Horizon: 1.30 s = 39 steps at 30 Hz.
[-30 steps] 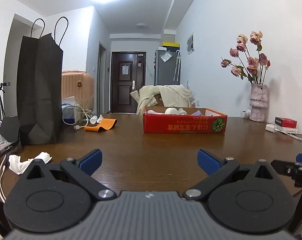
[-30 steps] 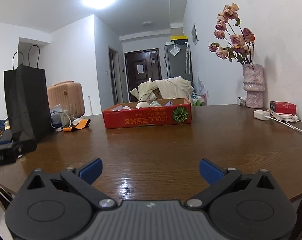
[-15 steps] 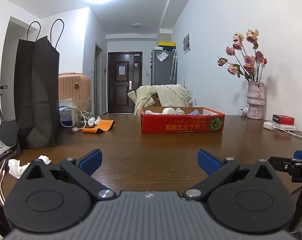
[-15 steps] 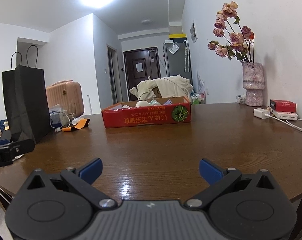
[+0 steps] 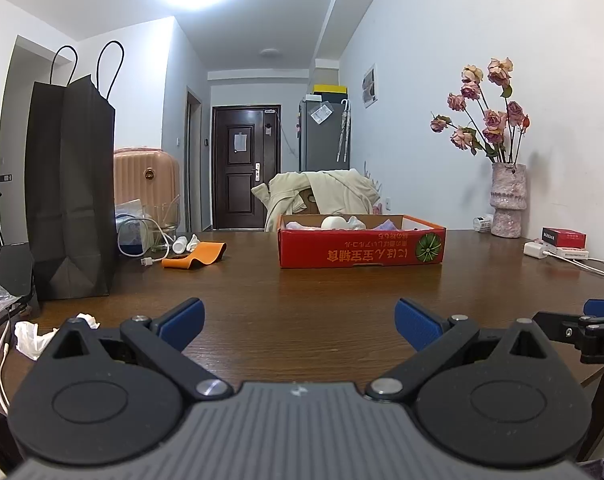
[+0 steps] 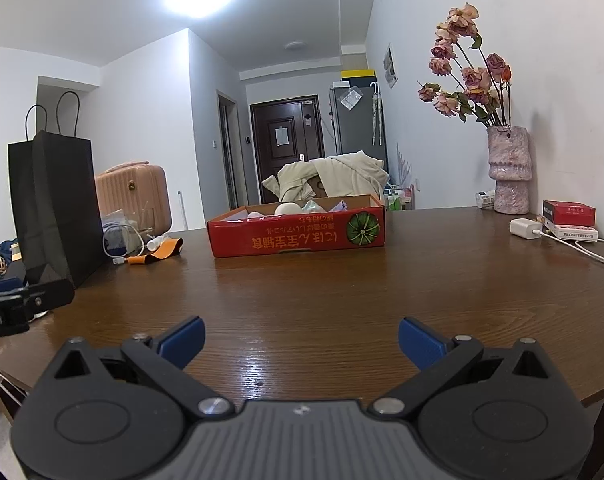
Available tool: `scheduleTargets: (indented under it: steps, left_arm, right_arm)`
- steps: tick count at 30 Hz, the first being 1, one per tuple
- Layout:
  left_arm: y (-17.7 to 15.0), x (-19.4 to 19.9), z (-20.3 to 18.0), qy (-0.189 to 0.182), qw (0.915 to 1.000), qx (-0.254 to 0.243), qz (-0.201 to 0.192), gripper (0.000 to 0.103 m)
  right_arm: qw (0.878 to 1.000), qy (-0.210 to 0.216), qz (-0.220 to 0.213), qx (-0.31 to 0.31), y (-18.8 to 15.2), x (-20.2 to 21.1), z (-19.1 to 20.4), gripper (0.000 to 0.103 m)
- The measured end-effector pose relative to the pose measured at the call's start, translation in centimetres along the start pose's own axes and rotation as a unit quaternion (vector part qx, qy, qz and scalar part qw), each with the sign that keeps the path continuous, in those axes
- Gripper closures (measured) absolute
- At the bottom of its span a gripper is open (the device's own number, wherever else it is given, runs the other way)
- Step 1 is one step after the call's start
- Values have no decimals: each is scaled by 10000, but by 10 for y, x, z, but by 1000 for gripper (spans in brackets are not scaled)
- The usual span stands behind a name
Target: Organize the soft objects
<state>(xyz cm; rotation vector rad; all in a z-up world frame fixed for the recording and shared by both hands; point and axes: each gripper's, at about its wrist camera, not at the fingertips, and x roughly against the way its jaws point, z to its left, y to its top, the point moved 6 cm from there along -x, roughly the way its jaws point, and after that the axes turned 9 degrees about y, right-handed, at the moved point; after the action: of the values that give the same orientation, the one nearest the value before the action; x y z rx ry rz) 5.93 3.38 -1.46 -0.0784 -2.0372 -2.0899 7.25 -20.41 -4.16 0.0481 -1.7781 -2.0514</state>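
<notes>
A shallow red cardboard box sits mid-table with several pale soft things showing above its rim, among them a white rounded one. My left gripper hangs open over the near table edge, well short of the box, with nothing between its blue pads. My right gripper is also open and empty, likewise far from the box. The right gripper's tip shows at the right edge of the left wrist view, and the left gripper's tip at the left edge of the right wrist view.
A tall black paper bag stands at the left. An orange strap, a white cable and small bottles lie beside it. Crumpled white tissue lies near left. A vase of dried roses, a red packet and a charger sit at the right.
Both grippers have drifted slightly, so the box and room shift a little in view. Both stay open and empty.
</notes>
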Motion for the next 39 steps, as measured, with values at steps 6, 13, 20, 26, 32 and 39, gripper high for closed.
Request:
scheduleTargets:
  steps: [6,13,20,26,32,39]
  left_arm:
    - [0,1,0,-4,10000,-5,-2,0]
    - [0,1,0,-13,10000,-13,-8,0]
    - [0,1,0,-12,10000,-20,3,0]
    - [0,1,1,-10,10000,-22,-6,0]
    - [2,2,1,17,10000,-41,-46,0]
    - [4,2,1,-4,9999,-41,-92,0]
  right_arm:
    - [10000,-7,-4,-8,-1,0,-1,0]
    - [10000,3,-2,-1,-1,0,-1,0]
    - [10000,13,30,-43,-1,-2,-3,0]
    - [10000,20,35,-37,-2,-2,-2,0]
    - [10000,28,24,-30,-3,-1,-2,0]
    - [10000,3,-9,-19,-1,0,-2,0]
